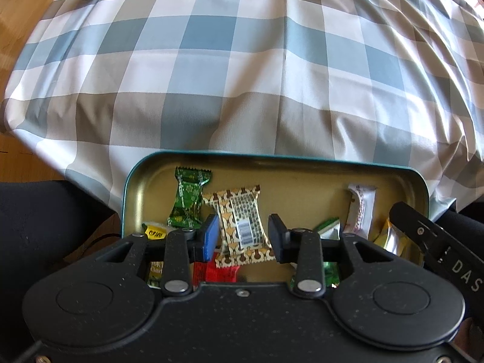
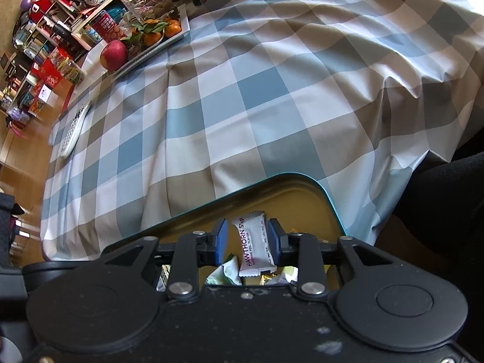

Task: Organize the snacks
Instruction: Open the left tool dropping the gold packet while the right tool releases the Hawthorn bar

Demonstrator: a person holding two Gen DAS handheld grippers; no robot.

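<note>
The left gripper (image 1: 242, 234) straddles a tan patterned packet (image 1: 242, 227) in the tin (image 1: 130, 187), fingers parted; contact unclear. The right gripper (image 2: 248, 242) brackets a white hawthorn packet (image 2: 255, 245); grip uncertain.

We hold our black two-finger left gripper (image 1: 242, 236) low, its blue-padded jaws parted with a clear gap on either side. Our black two-finger right gripper (image 2: 247, 243) points forward too, jaws parted less widely. Its black body (image 1: 435, 242) shows at the left view's right edge.
</note>
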